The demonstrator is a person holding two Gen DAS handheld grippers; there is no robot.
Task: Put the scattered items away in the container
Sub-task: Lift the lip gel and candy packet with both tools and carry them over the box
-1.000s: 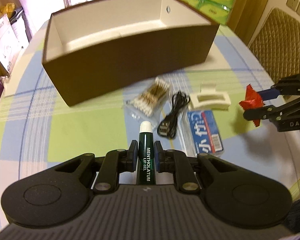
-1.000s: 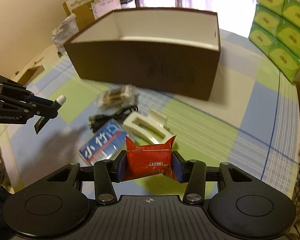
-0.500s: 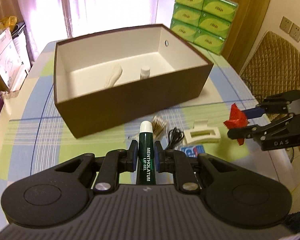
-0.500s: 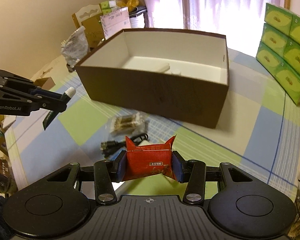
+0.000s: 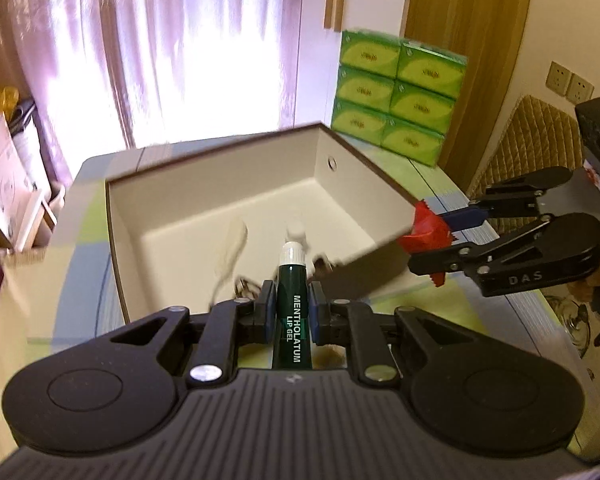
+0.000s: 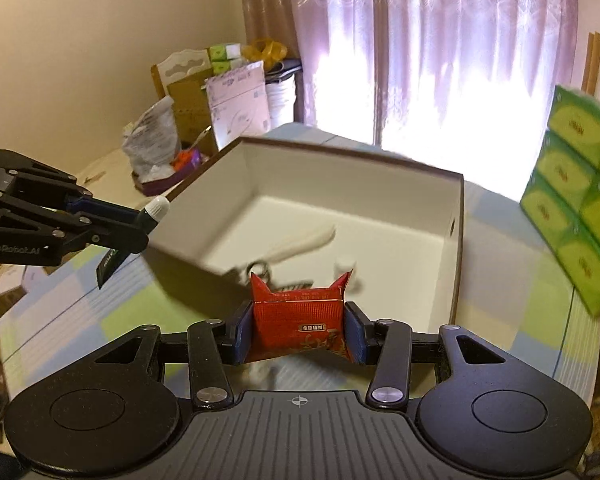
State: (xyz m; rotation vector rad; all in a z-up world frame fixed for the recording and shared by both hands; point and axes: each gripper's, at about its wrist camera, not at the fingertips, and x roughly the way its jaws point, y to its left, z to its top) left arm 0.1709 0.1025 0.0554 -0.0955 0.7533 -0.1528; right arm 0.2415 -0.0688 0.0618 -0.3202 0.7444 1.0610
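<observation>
**Both loads carried up to the box**

Since the earlier frames both hand-held grippers have risen and advanced, so the scattered items have dropped out of sight.

Left wrist view: the left hand-held gripper (image 5: pixel 291 312) is clamped on the green lip gel tube (image 5: pixel 293 312), its white cap over the near wall of the brown box (image 5: pixel 384 192). A pale object and a small white bottle already lie inside.

Right wrist view: the right hand-held gripper (image 6: pixel 299 334) pinches the red snack packet (image 6: pixel 300 330) just short of the box rim.

The step in hand is delivery; next, each should probably move clear over the opening, then release.
</observation>
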